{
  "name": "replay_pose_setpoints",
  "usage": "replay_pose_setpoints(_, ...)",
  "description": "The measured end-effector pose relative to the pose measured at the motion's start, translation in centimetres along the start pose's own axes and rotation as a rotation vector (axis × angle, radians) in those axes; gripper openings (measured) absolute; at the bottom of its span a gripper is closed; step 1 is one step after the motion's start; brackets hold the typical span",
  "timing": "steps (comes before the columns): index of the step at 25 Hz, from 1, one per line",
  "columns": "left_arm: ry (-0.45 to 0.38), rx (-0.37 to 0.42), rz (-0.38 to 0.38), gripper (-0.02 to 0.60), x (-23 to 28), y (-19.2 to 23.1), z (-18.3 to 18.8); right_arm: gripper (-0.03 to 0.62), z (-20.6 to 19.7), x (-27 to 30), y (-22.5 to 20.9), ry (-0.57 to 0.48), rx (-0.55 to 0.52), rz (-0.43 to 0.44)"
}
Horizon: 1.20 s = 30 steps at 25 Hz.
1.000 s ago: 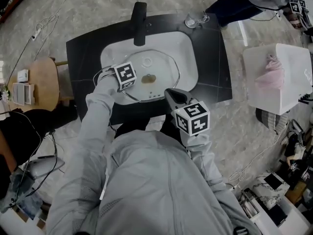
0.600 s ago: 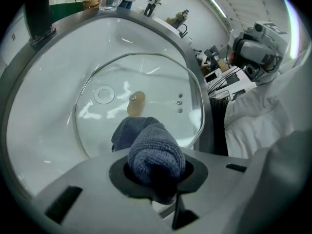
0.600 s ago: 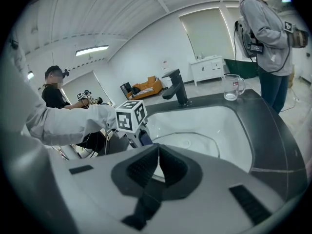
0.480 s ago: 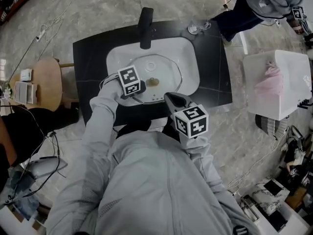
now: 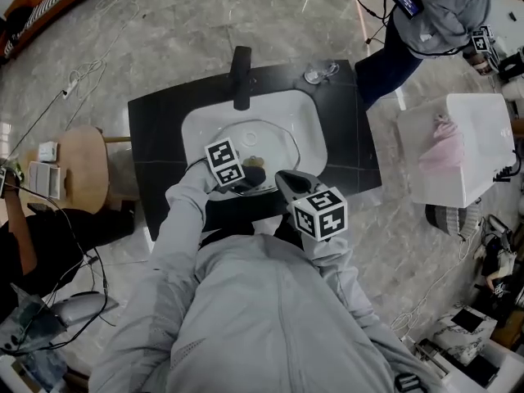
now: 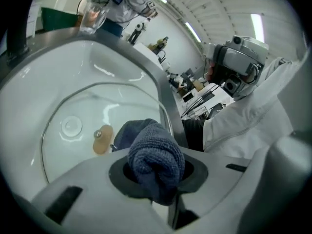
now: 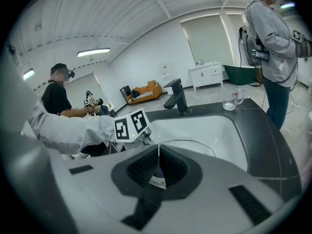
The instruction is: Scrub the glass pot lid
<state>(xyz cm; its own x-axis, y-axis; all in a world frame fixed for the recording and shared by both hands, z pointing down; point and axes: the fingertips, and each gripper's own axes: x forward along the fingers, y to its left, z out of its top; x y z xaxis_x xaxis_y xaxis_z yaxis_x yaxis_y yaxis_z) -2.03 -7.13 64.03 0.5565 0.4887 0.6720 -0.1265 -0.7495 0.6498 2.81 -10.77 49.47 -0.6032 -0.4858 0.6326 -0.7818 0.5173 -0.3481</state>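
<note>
Left jaws (image 6: pixel 155 180) pinching a blue cloth (image 6: pixel 153 152), held over the near rim of the glass lid (image 6: pixel 78 106). Lid sits in the sink (image 5: pixel 309 119), mid-bench (image 5: pixel 354 129), knob (image 6: pixel 101 139) up. Right jaws (image 7: pixel 157 167) pressed together at the lid's near rim; can't tell if they grip it.

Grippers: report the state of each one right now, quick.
Left gripper: jaws closed on a dark blue cloth.
Right gripper: jaws closed on the rim of the glass pot lid.
</note>
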Motion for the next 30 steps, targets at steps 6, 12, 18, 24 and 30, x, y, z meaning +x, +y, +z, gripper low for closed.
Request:
replay_pose_setpoints(6, -0.236, 0.207, 0.162, 0.087, -1.5, -0.6, 5.0, 0.031, 2.2, -0.2, 0.2, -0.046, -0.035, -0.011)
replay_pose_setpoints(12, -0.47, 0.327, 0.36, 0.087, -6.3, -2.1, 9.6, 0.031, 5.2, -1.3, 0.4, -0.104, -0.089, -0.037)
replay_pose_setpoints(18, -0.671, 0.368, 0.553, 0.087, -13.8, -3.4, 12.4, 0.031, 9.3, -2.8, 0.3, -0.189, -0.156, -0.061)
replay_pose_setpoints(24, -0.79, 0.342, 0.804, 0.087, -22.3, -4.9, 13.5, 0.031, 14.1, -4.3, 1.5, -0.281, -0.278, -0.079)
replay_pose_setpoints(30, -0.893, 0.329, 0.984, 0.087, -30.5, -7.7, 13.3, 0.031, 20.2, -6.5, 3.8, -0.391, -0.416, -0.085)
